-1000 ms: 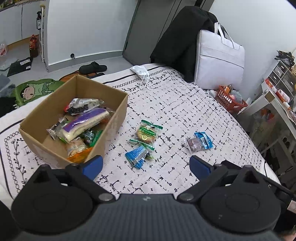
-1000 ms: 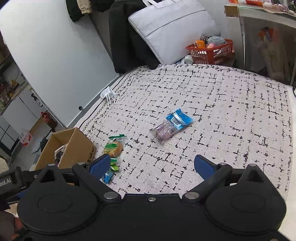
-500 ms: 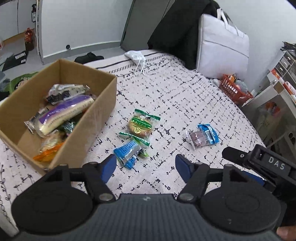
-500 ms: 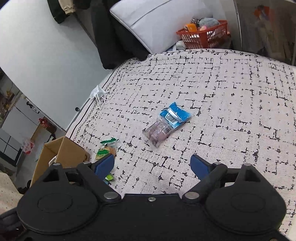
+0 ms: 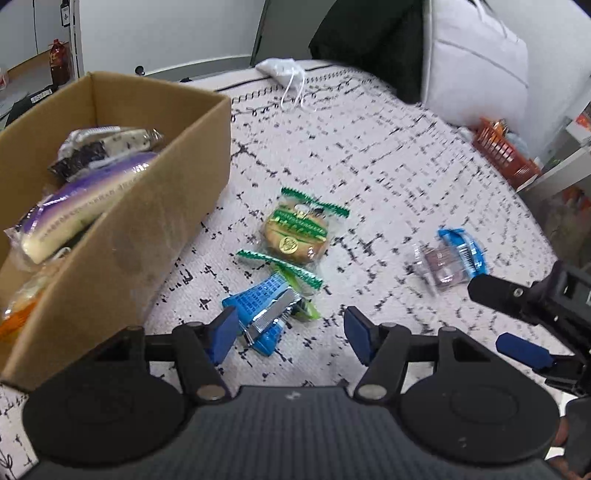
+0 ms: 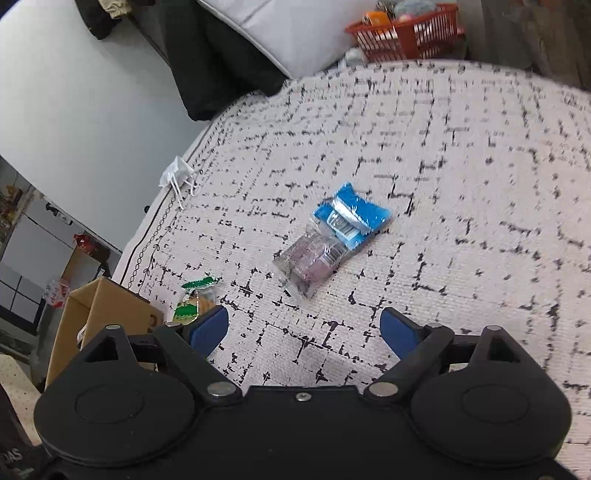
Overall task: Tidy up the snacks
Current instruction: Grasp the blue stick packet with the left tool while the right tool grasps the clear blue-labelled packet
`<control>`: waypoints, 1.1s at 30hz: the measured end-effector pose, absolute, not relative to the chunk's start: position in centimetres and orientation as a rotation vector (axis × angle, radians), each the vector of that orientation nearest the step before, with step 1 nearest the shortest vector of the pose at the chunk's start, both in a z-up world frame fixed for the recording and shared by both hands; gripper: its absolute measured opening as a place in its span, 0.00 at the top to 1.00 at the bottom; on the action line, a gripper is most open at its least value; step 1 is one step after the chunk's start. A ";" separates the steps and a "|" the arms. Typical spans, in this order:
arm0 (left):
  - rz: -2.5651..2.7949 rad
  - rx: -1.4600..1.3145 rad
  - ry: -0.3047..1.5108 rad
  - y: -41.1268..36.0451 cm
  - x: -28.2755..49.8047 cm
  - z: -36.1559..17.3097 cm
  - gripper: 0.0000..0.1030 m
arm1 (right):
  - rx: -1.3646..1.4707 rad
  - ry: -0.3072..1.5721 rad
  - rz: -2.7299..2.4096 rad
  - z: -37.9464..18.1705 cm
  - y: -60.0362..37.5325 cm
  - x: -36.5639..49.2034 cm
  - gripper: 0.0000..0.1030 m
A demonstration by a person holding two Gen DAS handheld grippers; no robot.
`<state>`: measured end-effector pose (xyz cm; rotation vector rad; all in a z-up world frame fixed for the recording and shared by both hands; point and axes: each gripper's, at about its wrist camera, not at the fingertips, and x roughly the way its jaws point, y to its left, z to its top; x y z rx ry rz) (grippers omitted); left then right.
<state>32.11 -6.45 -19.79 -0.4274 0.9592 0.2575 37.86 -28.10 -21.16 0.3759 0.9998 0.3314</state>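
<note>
1. Left wrist view: the left gripper (image 5: 290, 328) hangs with its fingers apart over the blue foil packet (image 5: 264, 312), which overlaps a green-edged wrapper (image 5: 295, 273); closing here could pinch both, or the slick foil could slide out

2. The cardboard box (image 5: 122, 236) beside them is already piled with snacks, so a drop at its rim might spill back

3. Right wrist view: the right gripper (image 6: 303, 326), fingers apart and holding nothing, points at the blue-and-clear packet (image 6: 328, 242); its loose film may crumple and slip

4. Everything lies on a pale, black-flecked soft cover (image 6: 461, 184); an orange basket (image 6: 406, 26), a grey bag (image 5: 476, 59) and dark clothing sit beyond
</note>
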 end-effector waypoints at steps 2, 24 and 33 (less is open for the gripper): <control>0.266 -0.409 0.962 -6.3 32.5 -20.4 0.41 | 0.396 1.015 0.339 -21.8 -27.9 38.3 0.14; 0.268 -0.414 0.977 -5.4 34.0 -20.7 0.71 | 0.368 0.983 0.277 -24.1 -24.7 42.4 0.55; 0.284 -0.449 0.957 -4.9 32.1 -19.4 0.73 | 0.325 1.008 0.322 -22.7 -25.1 40.6 0.68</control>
